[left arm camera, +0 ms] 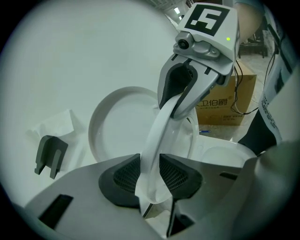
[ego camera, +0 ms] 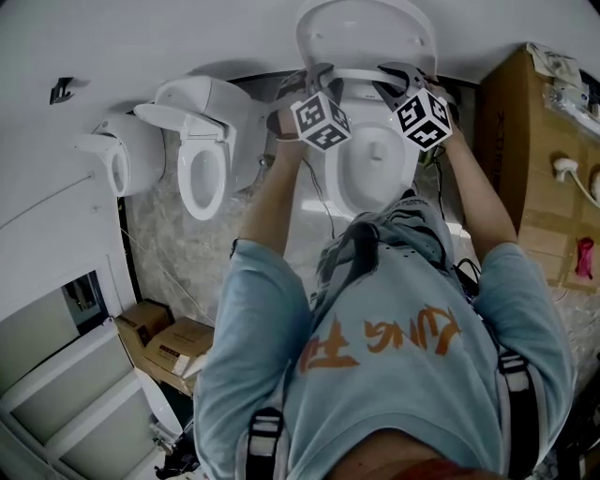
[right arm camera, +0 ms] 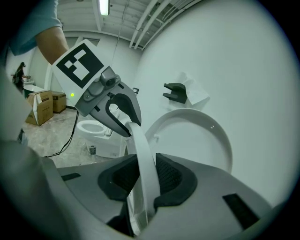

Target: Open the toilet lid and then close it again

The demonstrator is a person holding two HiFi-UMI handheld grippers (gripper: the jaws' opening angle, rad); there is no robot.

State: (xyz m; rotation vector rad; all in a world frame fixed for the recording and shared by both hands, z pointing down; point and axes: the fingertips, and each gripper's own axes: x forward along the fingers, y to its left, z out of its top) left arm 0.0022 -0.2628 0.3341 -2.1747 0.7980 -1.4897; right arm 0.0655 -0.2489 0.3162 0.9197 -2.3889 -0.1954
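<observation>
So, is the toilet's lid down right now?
No, the lid stands upright at the back, and the open bowl shows below it in the head view.

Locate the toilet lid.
Head view, top centre: the lid stands up against the wall, right behind the seat that the left gripper and right gripper clamp.

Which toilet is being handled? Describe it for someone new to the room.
Three white fixtures line the back wall. The toilet is the rightmost, beside the cardboard box. Unlike its neighbours, it has the left gripper and right gripper clamped on its seat ring.
</observation>
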